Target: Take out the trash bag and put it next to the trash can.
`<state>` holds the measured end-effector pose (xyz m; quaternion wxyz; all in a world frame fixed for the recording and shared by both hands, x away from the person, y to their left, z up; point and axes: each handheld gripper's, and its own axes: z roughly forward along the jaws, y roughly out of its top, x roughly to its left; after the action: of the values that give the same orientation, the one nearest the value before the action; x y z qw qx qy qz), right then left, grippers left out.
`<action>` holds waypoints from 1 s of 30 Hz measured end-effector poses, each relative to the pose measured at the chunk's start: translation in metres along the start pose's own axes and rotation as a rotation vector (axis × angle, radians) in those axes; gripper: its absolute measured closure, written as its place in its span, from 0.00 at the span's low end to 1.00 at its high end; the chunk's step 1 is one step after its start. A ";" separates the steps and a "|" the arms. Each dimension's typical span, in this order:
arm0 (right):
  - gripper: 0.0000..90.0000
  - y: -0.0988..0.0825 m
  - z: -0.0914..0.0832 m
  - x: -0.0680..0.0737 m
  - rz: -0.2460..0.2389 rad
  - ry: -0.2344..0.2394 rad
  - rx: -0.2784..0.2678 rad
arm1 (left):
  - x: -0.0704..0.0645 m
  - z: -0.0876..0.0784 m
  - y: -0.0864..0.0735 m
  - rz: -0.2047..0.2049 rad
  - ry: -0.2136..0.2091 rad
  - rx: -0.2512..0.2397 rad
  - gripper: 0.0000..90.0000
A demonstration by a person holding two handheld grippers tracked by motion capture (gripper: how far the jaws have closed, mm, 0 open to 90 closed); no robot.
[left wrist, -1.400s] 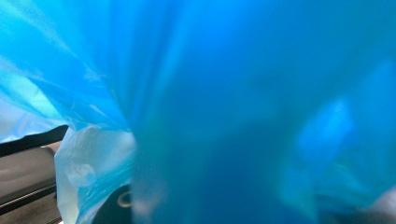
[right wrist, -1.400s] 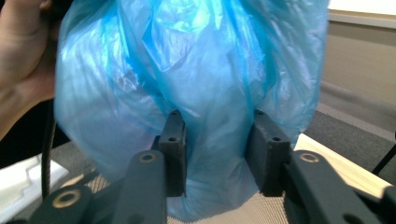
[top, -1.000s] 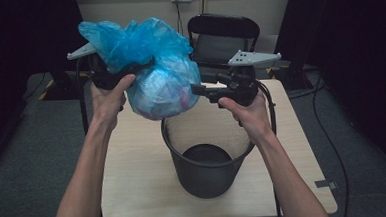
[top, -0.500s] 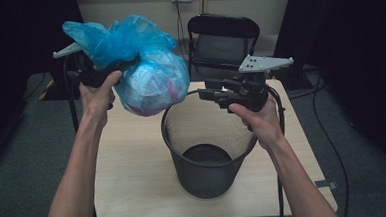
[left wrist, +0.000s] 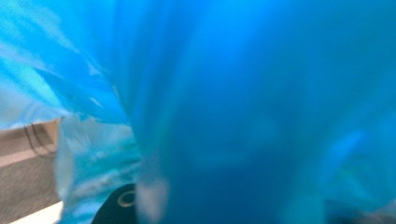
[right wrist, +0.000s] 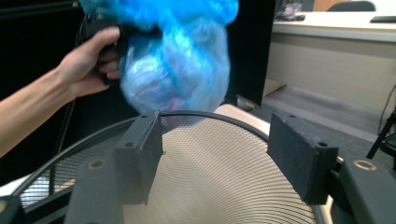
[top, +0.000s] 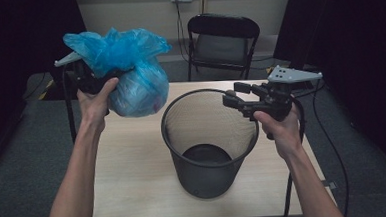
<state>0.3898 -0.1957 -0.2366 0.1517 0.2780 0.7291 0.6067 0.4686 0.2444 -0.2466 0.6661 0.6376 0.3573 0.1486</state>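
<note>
The blue trash bag (top: pixel 129 77) hangs from my left gripper (top: pixel 86 76), whose jaws are clamped on its bunched neck; the full body of the bag sits just below and to the inner side of that gripper, in the air, off the table (top: pixel 135 191). In the left gripper view the blue plastic (left wrist: pixel 224 112) lies close against the camera. My right gripper (top: pixel 235 96) has its jaws apart with nothing between them; they have just been opening. Just under its fingertips (right wrist: pixel 144 154) is the rim of the black mesh wastebasket (top: pixel 210 142), which stands upright on the table. Beyond this gripper, past the far rim, the bag (right wrist: pixel 177 70) hangs near my left hand (right wrist: pixel 88 60). Farther behind the table stands a black folding chair (top: pixel 222 39).
</note>
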 end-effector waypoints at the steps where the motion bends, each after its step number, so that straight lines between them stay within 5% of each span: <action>1: 0.39 -0.002 -0.002 -0.003 0.011 -0.010 -0.005 | 0.002 0.001 -0.004 -0.013 -0.006 0.001 1.00; 5: 0.37 -0.010 -0.008 -0.010 0.028 -0.040 -0.020 | 0.006 0.005 -0.016 -0.031 -0.007 0.026 1.00; 6: 0.35 -0.011 -0.009 -0.010 0.032 -0.043 -0.018 | 0.005 0.008 -0.020 -0.061 -0.009 0.005 1.00; 8: 0.35 -0.014 -0.011 -0.008 0.025 -0.063 -0.005 | 0.010 0.009 -0.030 -0.032 -0.009 0.049 1.00; 22: 0.32 -0.047 -0.042 -0.035 0.118 -0.207 -0.029 | 0.035 0.018 -0.086 -0.074 0.025 0.144 1.00; 23: 0.29 -0.050 -0.044 -0.036 0.130 -0.210 -0.031 | 0.039 0.016 -0.090 -0.057 0.016 0.174 1.00; 24: 0.28 -0.053 -0.045 -0.036 0.130 -0.201 -0.027 | 0.039 0.019 -0.094 -0.096 0.026 0.149 1.00; 27: 0.26 -0.062 -0.049 -0.036 0.129 -0.195 -0.023 | 0.040 0.021 -0.108 -0.113 0.023 0.163 1.00; 30: 0.23 -0.071 -0.055 -0.041 0.168 -0.171 -0.059 | 0.050 0.019 -0.122 -0.053 0.016 0.252 1.00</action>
<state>0.3758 -0.2714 -0.2986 0.1700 0.3843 0.6696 0.6124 0.4844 0.2456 -0.3786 0.5816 0.7053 0.3952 0.0899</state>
